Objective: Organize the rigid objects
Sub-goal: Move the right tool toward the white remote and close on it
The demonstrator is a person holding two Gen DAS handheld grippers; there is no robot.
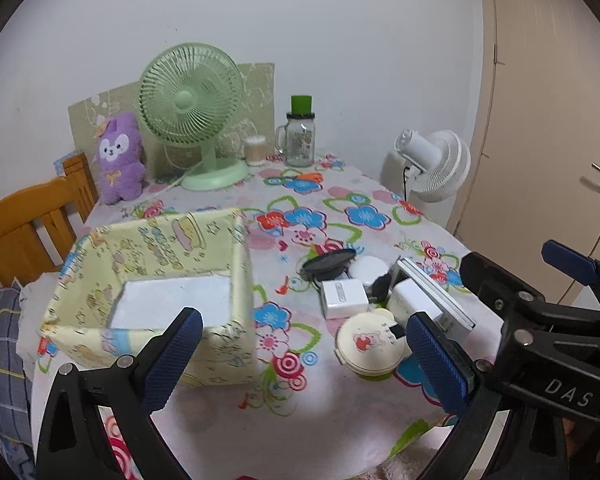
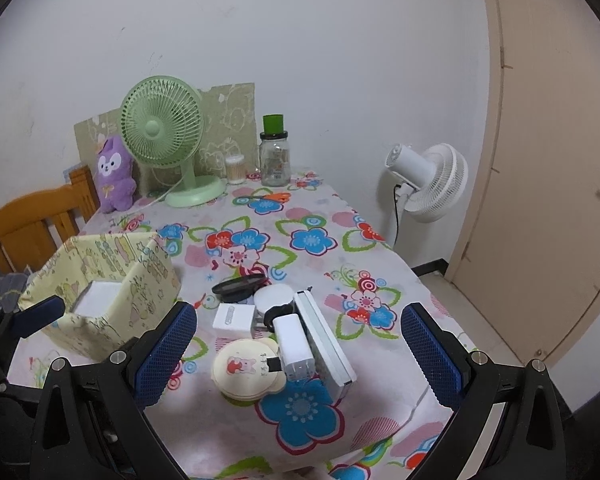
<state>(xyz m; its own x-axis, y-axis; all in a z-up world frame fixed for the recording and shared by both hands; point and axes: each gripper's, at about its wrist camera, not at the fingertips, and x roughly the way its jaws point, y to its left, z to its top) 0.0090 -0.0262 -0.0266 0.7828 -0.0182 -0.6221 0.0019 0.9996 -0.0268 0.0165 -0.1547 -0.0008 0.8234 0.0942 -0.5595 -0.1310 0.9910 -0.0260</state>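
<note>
A pale yellow fabric box (image 1: 160,276) stands open on the floral tablecloth, left of centre, with a white base inside. To its right lies a cluster: a round cream case with a bear picture (image 2: 246,370), a white square charger (image 2: 234,318), a white adapter (image 2: 294,344), a flat white slab (image 2: 326,340), a black round lid (image 2: 238,286) and a white round disc (image 2: 274,298). My left gripper (image 1: 304,360) hovers open near the box's front right corner. Over the table's near edge my right gripper (image 2: 300,354) is open, with the cluster just ahead of its fingers.
At the back stand a green desk fan (image 1: 192,116), a purple plush toy (image 1: 120,156), a glass jar with a green lid (image 1: 300,136) and a swab tub (image 1: 256,150). A wooden chair (image 1: 28,228) is at the left. A white floor fan (image 2: 432,182) and a door (image 2: 552,160) are at the right.
</note>
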